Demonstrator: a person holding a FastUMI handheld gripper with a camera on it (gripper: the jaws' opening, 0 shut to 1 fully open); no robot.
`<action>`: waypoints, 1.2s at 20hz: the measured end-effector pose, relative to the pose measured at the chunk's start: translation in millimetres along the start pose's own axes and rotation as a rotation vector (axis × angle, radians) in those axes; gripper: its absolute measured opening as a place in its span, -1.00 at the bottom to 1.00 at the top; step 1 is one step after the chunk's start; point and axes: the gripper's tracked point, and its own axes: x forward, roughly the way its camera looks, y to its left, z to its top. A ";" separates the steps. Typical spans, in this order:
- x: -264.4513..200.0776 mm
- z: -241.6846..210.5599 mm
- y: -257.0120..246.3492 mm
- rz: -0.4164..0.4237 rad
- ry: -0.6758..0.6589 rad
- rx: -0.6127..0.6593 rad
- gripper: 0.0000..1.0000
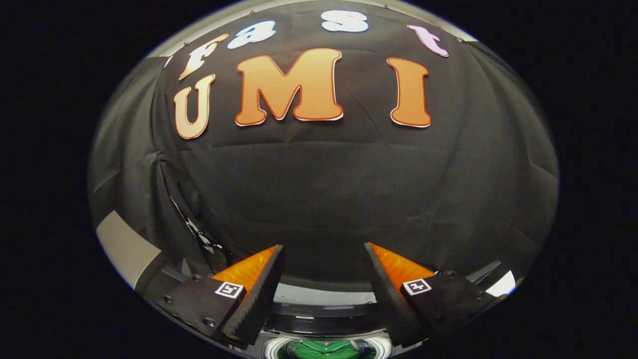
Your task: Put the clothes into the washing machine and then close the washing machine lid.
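Tool (324, 249) spread wide, grasping nothing; fingers (259, 294) apart w/ bare gap between, tips aimed at the black cloth wall (319, 189) ahead.

Washer (324, 304) sits below & between the fingers, close under the tool. Seen from above, so its opening faces up toward the cam. Only a slice visible: pale curved rim at the far side, then a dark glossy band, then a round light-rimmed drum mouth at the near side. Long axis: can't tell from this slice. Whether lid is up or down can't tell either; drum mouth looks uncovered from here.

Clothes (324, 349) inside that round mouth: green fabric, bunched, w/ a few darker folds or seams. Lies between the two fingers, nearer than their tips, down in the drum. Shape of garment & which way it points: too little showing to tell. Not touching the fingers.

Wall cloth is creased, hangs behind the washer. Grey panel (124, 249) out beyond the left finger, by the cloth's edge.
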 end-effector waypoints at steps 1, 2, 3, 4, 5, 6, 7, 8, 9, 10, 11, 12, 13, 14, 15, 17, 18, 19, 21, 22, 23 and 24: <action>-6.2 2.8 0.3 0.002 -0.036 0.014 0.99; -11.3 5.9 1.5 0.004 -0.057 0.012 0.99; -18.1 0.9 -0.7 0.001 -0.076 0.012 0.99; -24.8 -1.6 -1.1 -0.003 -0.082 0.011 0.99; -29.1 -4.3 -0.5 -0.005 -0.085 0.011 0.99; -35.5 -6.5 -0.4 -0.007 -0.088 0.013 0.99; -40.5 -9.0 -0.3 -0.005 -0.088 0.014 0.99; -46.2 -11.2 0.5 -0.006 -0.087 0.014 0.98; -52.2 -14.3 -0.5 -0.007 -0.085 0.016 0.98; -57.8 -17.5 0.3 -0.009 -0.082 0.015 0.98; -63.9 -22.1 0.2 -0.011 -0.077 0.015 0.98; -71.8 -26.4 0.5 -0.013 -0.074 0.015 0.99; -79.4 -31.0 0.8 -0.013 -0.066 0.014 0.99; -85.9 -36.0 1.4 -0.013 -0.055 0.013 0.99; -90.4 -41.2 1.3 -0.015 -0.047 0.013 0.98; -97.2 -46.1 2.7 -0.013 -0.042 0.008 0.98; -99.4 -49.2 2.9 -0.012 -0.034 0.008 0.98; -104.5 -53.4 3.0 -0.009 -0.025 0.009 0.98; -113.9 -60.9 2.9 0.000 -0.012 0.016 0.98; -118.2 -64.9 2.6 -0.002 -0.008 0.023 0.98; -121.9 -69.6 2.4 -0.002 -0.002 0.025 0.98; -125.0 -76.9 4.5 0.004 0.010 0.025 0.98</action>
